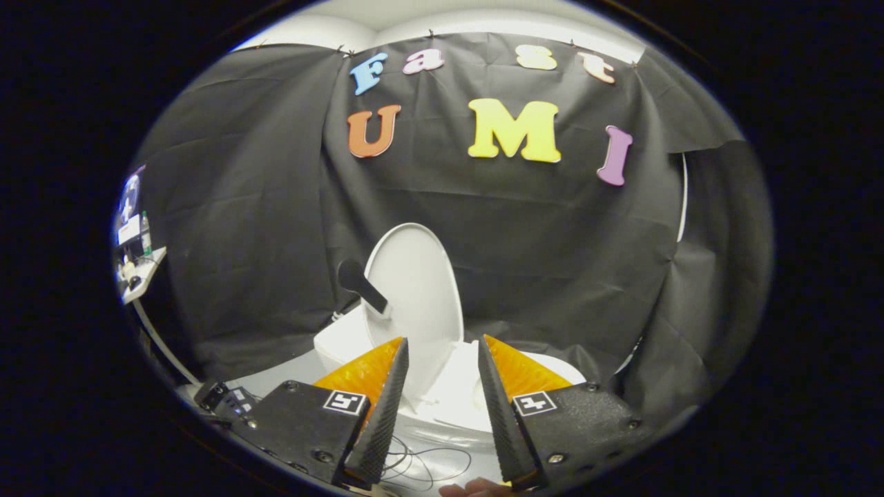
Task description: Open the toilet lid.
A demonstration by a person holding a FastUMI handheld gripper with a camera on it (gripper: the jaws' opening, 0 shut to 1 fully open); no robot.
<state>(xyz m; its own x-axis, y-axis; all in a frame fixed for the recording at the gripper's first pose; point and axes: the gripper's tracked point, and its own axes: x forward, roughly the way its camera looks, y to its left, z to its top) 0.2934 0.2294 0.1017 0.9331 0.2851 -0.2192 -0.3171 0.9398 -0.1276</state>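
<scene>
- The toilet lid (pixel 418 297) stands raised, close to upright, leaning back toward the black cloth wall (pixel 552 228); judged from this posture, the opening is essentially complete.
- A black handle (pixel 362 284) projects from the lid's left edge, presumably fitted so that two fingers can get a purchase on the otherwise smooth lid.
- The toilet (pixel 456 393) itself sits just beyond the fingertips, its white seat and rim exposed below the raised lid.
- The gripper (pixel 442 352) points level at the toilet, centred roughly on the hinge end of the lid. Its jaws stand apart with nothing between them; neither finger touches the lid or the handle.
- The handle lies above and ahead of the left finger, clear of it.
- The lid appears to rest at its back stop, so it should hold without support; that is a judgement.
- A thin cable (pixel 421 466) lies on the floor beneath the fingers.
- Part of a person's hand (pixel 476 489) shows below the gripper.
</scene>
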